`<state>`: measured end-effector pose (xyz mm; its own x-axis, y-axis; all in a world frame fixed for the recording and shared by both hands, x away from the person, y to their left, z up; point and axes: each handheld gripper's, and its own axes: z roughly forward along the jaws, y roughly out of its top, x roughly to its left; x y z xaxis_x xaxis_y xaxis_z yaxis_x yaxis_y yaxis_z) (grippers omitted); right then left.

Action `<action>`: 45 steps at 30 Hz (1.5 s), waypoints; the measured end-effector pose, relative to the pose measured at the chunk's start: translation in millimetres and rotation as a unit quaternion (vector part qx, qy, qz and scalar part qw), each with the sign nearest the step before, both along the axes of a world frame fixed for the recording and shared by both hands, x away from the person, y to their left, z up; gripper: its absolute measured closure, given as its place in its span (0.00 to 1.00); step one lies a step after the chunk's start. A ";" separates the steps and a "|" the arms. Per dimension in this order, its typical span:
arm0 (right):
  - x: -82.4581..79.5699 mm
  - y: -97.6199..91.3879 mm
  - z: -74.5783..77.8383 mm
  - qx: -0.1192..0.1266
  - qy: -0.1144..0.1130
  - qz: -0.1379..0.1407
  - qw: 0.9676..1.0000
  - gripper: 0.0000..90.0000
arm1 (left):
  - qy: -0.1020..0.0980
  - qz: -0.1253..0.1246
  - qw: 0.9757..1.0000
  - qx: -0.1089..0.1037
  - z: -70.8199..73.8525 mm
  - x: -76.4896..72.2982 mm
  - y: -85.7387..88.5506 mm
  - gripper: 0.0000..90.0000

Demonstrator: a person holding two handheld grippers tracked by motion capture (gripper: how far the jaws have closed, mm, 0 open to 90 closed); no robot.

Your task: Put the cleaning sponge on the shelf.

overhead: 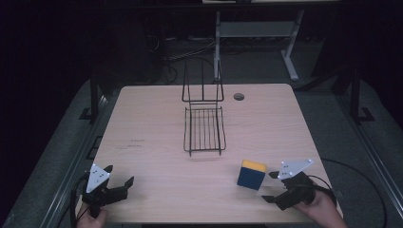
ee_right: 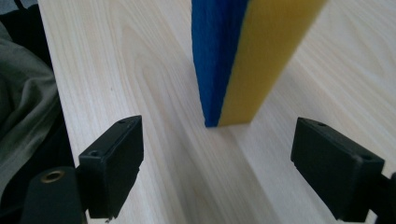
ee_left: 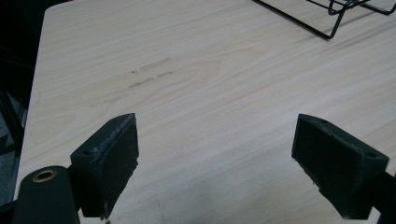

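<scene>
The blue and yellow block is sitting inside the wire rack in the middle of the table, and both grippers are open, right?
Not quite. The block isn't in the wire rack; it stands on the table near the front right, just ahead of the right gripper, apart from the rack. The high view shows this. The rest holds: the right gripper and the left gripper are both open.
</scene>
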<state>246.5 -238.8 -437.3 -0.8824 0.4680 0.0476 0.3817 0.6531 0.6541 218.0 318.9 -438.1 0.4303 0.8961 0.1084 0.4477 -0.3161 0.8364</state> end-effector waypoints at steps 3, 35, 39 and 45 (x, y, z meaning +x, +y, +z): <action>3.7 5.8 2.1 0.002 -0.004 0.008 1.000 0.19 | -0.001 0.000 1.000 -0.002 0.3 0.0 0.7 0.16; 32.4 38.6 13.4 -0.006 0.000 0.033 0.999 0.31 | -0.001 0.003 1.000 -0.001 0.7 0.1 3.2 0.16; 32.9 37.0 11.3 0.000 -0.008 0.030 1.000 0.44 | 0.000 0.004 1.000 -0.002 0.6 -0.1 4.3 0.16; 31.6 39.6 9.2 -0.004 -0.012 0.046 0.999 0.61 | -0.001 0.001 1.000 0.000 1.2 -0.5 3.4 0.16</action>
